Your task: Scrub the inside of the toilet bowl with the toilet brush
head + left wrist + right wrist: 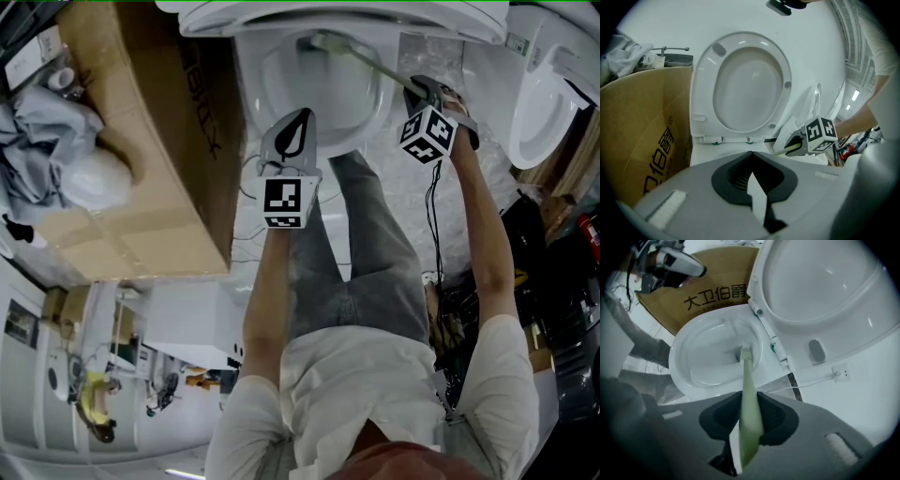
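Brown cardboard box [141, 141] far left, just beside white ceramic toilet bowl [705, 369]. Left tool [295, 127] hovers over bowl's rim, jaws pressed together, nothing between. Pale green plastic toilet brush [746, 376] reaches down into bowl, bristle head low at inner wall. Right tool [749, 399] pinches brush handle. White lid [820, 287] stands raised behind bowl.
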Action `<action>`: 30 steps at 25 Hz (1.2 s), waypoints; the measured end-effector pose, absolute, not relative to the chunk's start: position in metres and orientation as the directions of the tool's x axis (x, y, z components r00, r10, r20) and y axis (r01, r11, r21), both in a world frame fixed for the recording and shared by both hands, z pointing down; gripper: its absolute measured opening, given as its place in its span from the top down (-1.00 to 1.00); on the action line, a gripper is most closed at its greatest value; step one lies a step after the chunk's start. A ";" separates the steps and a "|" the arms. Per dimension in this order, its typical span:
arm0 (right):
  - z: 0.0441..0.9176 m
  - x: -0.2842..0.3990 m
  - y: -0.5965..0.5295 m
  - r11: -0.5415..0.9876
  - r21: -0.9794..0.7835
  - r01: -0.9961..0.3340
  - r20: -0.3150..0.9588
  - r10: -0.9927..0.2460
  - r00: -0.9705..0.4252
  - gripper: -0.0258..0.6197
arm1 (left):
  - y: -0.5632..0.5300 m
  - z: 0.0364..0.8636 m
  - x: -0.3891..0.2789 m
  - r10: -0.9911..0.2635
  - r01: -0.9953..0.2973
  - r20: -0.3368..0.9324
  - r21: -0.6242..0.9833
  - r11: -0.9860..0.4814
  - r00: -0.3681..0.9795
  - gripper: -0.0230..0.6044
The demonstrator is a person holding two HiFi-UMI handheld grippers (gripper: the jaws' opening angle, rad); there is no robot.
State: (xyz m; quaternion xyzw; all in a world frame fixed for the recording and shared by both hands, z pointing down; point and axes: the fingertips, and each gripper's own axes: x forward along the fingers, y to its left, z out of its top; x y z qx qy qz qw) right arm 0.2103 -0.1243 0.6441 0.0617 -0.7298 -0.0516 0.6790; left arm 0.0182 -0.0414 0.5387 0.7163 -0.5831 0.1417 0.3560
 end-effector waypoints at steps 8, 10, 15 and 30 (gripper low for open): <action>0.643 0.188 -0.133 0.974 0.109 -0.200 0.991 -0.122 -0.055 0.62 | -0.037 0.540 0.009 -0.732 -0.936 0.623 0.347 -0.059 0.277 0.87; 0.645 0.184 -0.132 0.966 0.093 -0.242 0.993 -0.106 -0.044 0.62 | -0.036 0.540 0.006 -0.733 -0.935 0.621 0.349 -0.057 0.276 0.87; 0.650 0.176 -0.124 0.923 0.047 -0.381 0.998 -0.058 -0.019 0.61 | -0.034 0.541 0.001 -0.733 -0.935 0.621 0.351 -0.057 0.278 0.87; 0.659 0.141 -0.102 0.813 0.037 -0.580 0.999 -0.049 -0.004 0.61 | -0.025 0.541 -0.010 -0.731 -0.933 0.620 0.355 -0.064 0.286 0.87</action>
